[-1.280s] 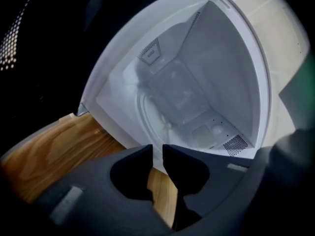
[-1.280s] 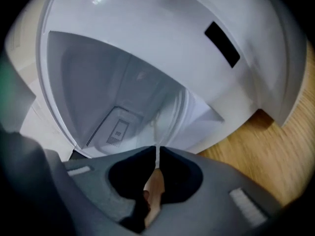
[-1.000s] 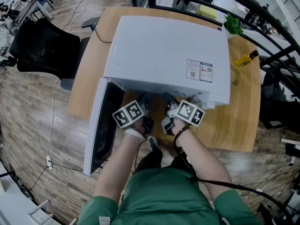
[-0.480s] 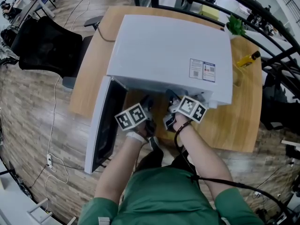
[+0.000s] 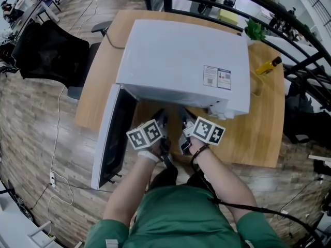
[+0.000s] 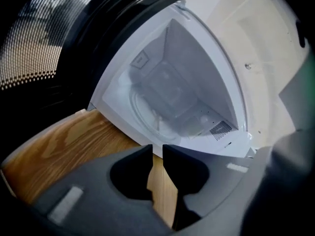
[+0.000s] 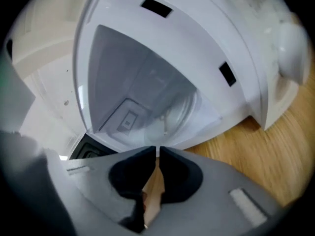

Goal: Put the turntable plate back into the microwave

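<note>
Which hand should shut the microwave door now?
Left. The open door hangs out just beside the left gripper; the right gripper sits farther away, across the opening.

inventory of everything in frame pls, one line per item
microwave: 1, white, on the table, open
door: 1, white with black inner face, swung out at the picture's left
plate: 1, clear glass, inside the microwave
table: 1, wood, under the microwave
bottle: 1, yellow, far right of the table
plant: 1, green, far right table edge
chair: 1, black, left of the table
cable: 1, white, on the floor at left
left hand-held gripper: 1, grey, before the microwave opening, jaws slightly apart, empty
right hand-held gripper: 1, grey, before the opening, jaws almost together, empty
</note>
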